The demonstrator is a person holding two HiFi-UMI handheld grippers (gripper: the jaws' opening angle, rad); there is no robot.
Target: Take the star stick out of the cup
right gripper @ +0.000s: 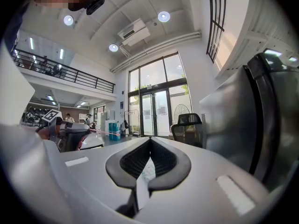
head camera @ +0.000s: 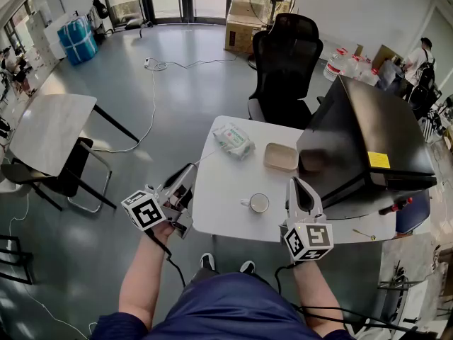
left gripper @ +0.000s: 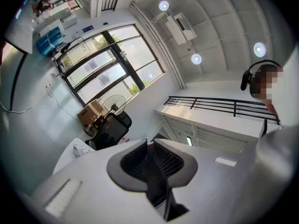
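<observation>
A white cup (head camera: 259,203) stands near the front edge of the white table (head camera: 219,211), and nothing shows inside it. My left gripper (head camera: 187,170) hovers at the table's left edge, left of the cup, with its jaws pressed together (left gripper: 149,143). A thin pink stick (head camera: 204,157) runs from its tip toward the tissue pack. The right gripper view shows this stick (right gripper: 106,132) jutting out from the left gripper (right gripper: 70,134). I cannot make out the star end. My right gripper (head camera: 297,183) is just right of the cup, shut (right gripper: 149,141) and empty.
A tissue pack (head camera: 233,139) and a shallow tan tray (head camera: 281,156) lie on the table's far half. A big black box (head camera: 361,133) fills the table's right side, close to my right gripper. A black office chair (head camera: 283,62) stands behind the table.
</observation>
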